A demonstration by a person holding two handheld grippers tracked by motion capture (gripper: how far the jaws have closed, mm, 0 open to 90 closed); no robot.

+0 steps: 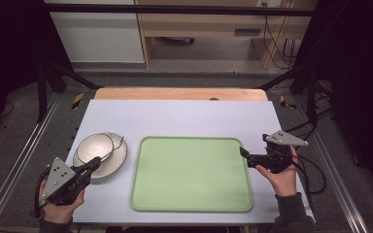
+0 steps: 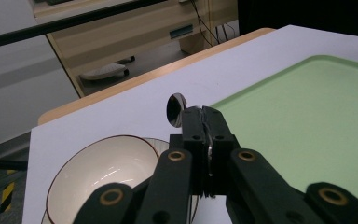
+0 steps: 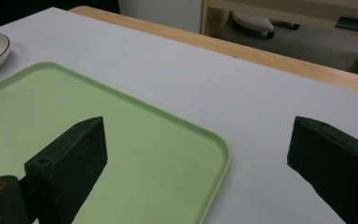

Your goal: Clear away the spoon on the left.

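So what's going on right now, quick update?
Left gripper shut on spoon, above bowl. Right gripper open, idle over green tray edge. Nothing in the way.

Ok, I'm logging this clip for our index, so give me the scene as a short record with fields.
left gripper: shut on the spoon's handle
spoon: metal, held above the table, bowl end past the jaw tips
bowl: white, dark rim, sits on a plate
tray: green, bare, mid-table
right gripper: open, holds nothing, by the tray's right edge

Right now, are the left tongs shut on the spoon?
Shut on it: the left tongs clamp the spoon handle, its bowl sticking out above the plate.
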